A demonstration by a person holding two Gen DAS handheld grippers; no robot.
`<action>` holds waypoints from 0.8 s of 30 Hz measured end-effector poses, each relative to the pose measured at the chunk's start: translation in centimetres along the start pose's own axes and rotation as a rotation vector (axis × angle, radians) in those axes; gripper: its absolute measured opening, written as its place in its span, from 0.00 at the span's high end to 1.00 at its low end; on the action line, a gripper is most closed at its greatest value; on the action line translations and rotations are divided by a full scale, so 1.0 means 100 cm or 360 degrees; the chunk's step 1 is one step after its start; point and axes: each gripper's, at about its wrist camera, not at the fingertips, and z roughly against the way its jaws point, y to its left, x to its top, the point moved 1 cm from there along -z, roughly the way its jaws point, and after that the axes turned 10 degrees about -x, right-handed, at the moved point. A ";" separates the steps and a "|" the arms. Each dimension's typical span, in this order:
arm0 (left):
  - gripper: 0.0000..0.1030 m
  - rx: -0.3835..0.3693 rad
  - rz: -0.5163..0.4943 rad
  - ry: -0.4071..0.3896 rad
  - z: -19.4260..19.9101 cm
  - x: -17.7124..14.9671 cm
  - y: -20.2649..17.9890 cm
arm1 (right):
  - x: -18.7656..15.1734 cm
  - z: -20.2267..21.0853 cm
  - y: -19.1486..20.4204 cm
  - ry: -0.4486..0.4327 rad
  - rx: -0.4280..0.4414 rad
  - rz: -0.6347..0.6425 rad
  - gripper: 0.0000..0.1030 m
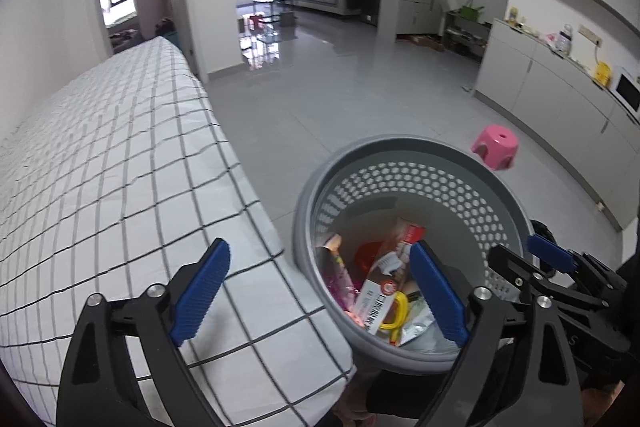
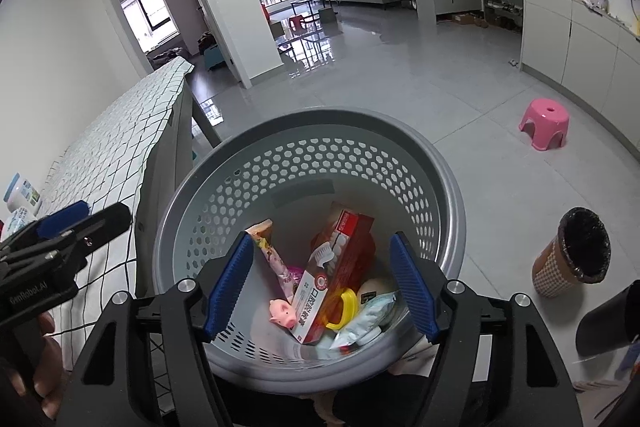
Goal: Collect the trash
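Observation:
A grey perforated basket (image 2: 248, 171) stands beside the checked-cloth table (image 1: 120, 163); it also shows in the left wrist view (image 1: 400, 155). Inside lie a red and white toothpaste box (image 2: 332, 267), a pink pig toy (image 2: 282, 311), a yellow ring (image 2: 344, 307), a pink wrapper (image 2: 276, 259) and pale packets (image 2: 368, 315). My right gripper (image 2: 320, 291) is open and empty above the basket's near rim. My left gripper (image 1: 316, 291) is open and empty, spanning the table edge and the basket's left rim. The right gripper (image 1: 548, 255) shows at the left view's right edge.
A pink stool (image 2: 545, 123) stands on the tiled floor to the right. A small brown bin with a black liner (image 2: 576, 251) stands right of the basket. White cabinets (image 2: 580, 39) line the right wall. Bottles (image 2: 20, 203) stand on the table at far left.

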 end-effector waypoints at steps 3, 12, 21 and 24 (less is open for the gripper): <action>0.09 0.0043 0.0010 -0.0008 0.004 0.000 0.002 | -0.001 0.004 0.002 -0.0022 -0.0032 0.0005 0.32; 0.06 0.0113 0.0041 -0.0014 0.011 -0.006 0.007 | -0.004 0.018 0.010 -0.0092 -0.0071 0.0033 0.27; 0.06 0.0139 0.0034 -0.0010 0.015 -0.014 0.004 | -0.009 0.020 0.012 -0.0097 -0.0072 0.0038 0.27; 0.06 0.0144 0.0035 -0.0011 0.017 -0.016 0.003 | -0.011 0.021 0.011 -0.0105 -0.0066 0.0030 0.27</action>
